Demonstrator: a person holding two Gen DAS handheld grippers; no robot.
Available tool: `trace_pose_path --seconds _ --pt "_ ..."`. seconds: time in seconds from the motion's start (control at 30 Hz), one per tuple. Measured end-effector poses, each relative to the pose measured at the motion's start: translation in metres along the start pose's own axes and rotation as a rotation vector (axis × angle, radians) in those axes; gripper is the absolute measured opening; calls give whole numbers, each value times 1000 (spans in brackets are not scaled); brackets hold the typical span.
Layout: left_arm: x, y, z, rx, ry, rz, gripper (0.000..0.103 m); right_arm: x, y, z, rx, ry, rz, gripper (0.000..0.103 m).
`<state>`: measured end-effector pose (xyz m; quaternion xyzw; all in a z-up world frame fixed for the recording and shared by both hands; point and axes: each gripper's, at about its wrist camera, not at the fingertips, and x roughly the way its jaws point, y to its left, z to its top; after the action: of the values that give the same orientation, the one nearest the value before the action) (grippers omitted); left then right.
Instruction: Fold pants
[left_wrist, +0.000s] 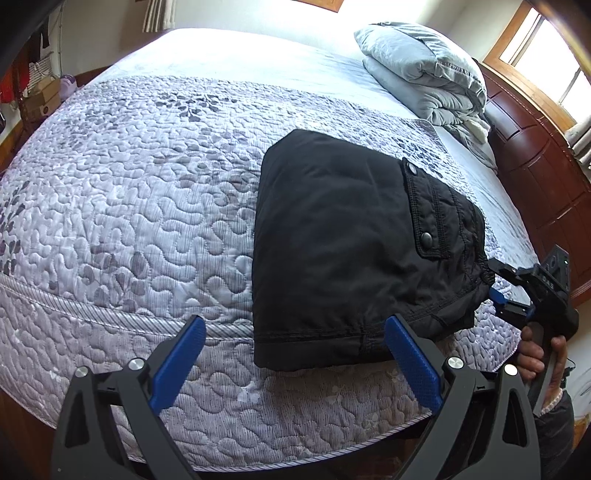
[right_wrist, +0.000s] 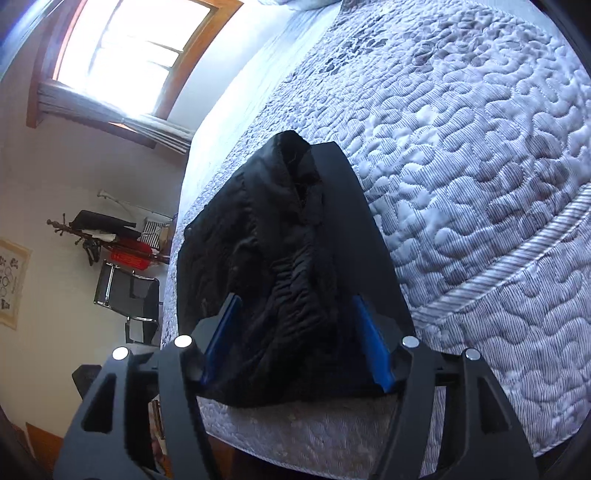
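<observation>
Black pants lie folded into a compact block on the quilted bed, close to its near edge, pocket flap with snaps facing up. My left gripper is open just short of the hem, its right finger overlapping the hem's corner. My right gripper sits at the block's right end, where the waistband is bunched. In the right wrist view that gripper stands open, and the gathered waist of the pants lies loose between its blue pads on the bed.
A folded grey duvet rests at the far end by the dark wooden headboard. A hand holds the right gripper's handle. Beyond the bed's side are a window, a black chair and cluttered shelves.
</observation>
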<state>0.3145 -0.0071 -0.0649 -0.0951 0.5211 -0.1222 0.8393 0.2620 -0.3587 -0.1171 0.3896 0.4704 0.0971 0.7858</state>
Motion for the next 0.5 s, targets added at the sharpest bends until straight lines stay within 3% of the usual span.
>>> trace_pose_path --seconds 0.17,0.23,0.3,0.5 --pt "-10 -3 4 2 -36 43 98 -4 -9 -14 29 31 8 67" --pt "-15 -5 7 10 -53 56 98 1 -12 -17 28 43 -6 57" --pt "-22 -8 10 23 -75 69 98 5 -9 -18 34 56 3 37" --pt "-40 -18 16 54 -121 81 98 -2 11 -9 -42 35 -20 28"
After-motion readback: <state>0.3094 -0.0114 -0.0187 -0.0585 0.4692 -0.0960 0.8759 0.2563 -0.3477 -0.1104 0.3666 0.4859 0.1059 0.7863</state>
